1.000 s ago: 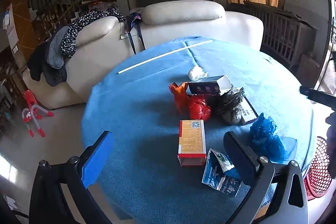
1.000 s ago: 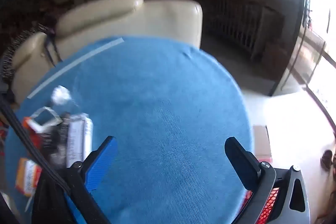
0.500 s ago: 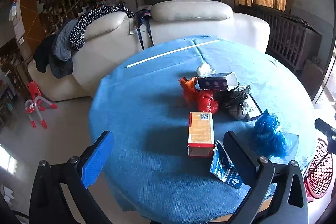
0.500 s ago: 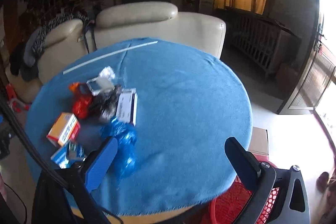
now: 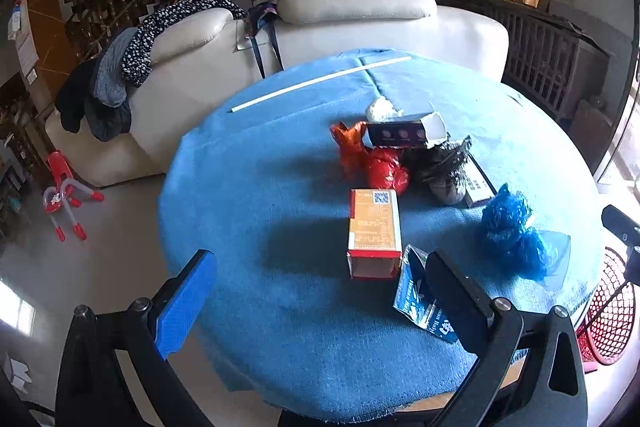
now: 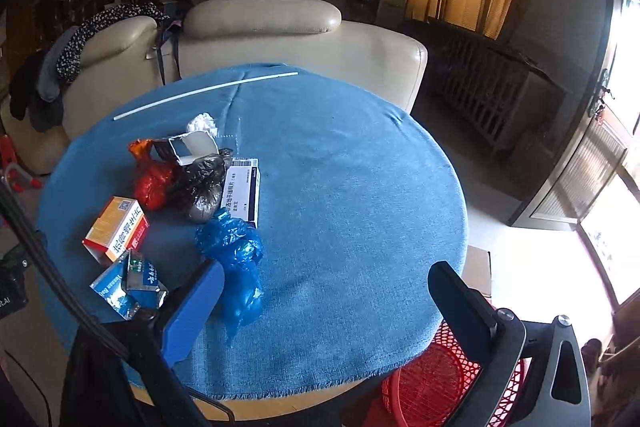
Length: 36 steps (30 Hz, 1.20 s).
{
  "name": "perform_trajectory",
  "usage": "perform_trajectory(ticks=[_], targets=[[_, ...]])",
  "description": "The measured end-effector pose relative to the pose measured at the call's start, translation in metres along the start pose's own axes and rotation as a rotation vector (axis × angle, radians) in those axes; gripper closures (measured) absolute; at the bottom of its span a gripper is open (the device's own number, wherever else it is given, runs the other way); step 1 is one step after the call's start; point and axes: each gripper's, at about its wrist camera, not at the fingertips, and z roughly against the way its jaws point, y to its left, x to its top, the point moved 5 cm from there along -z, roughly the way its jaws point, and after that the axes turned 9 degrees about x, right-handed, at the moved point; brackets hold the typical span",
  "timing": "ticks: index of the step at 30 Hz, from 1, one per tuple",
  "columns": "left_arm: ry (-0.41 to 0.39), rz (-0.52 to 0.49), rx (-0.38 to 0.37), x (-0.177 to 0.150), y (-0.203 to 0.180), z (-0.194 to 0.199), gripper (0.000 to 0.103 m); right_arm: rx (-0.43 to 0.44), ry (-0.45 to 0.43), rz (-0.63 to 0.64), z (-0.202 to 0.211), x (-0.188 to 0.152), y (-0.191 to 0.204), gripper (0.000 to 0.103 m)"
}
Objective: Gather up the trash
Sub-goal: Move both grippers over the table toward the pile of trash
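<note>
Trash lies on a round blue-clothed table [image 5: 260, 195]: an orange and red box [image 5: 374, 227], a torn blue carton [image 5: 416, 301], a crumpled blue bag [image 5: 510, 237], red bags [image 5: 384, 171], a black bag [image 5: 440, 163], a dark box [image 5: 404, 133], a white tissue [image 5: 380, 107]. The same pile shows in the right wrist view, with the blue bag [image 6: 234, 251] and the orange box [image 6: 118, 227]. My left gripper [image 5: 320, 307] is open and empty at the near table edge. My right gripper [image 6: 324, 307] is open and empty above the front edge. A red mesh basket [image 6: 432, 383] stands below it.
A thin white rod [image 5: 320, 81] lies across the far side of the table. A cream sofa [image 5: 320, 27] with draped clothes stands behind. A white flat box [image 6: 242, 191] lies by the black bag. A cardboard box [image 6: 478, 269] sits on the floor at right.
Both grippers have drawn back from the table, so more of it shows. The right view swung left and now takes in the trash pile and the red basket.
</note>
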Motion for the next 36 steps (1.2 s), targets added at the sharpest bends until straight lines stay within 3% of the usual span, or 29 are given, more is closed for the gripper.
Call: perform_trajectory(ticks=[36], targets=[[0.077, -0.023, -0.037, -0.013, -0.015, -0.015, 0.0, -0.004, 0.031, -0.001, -0.015, -0.009, 0.0, 0.0]])
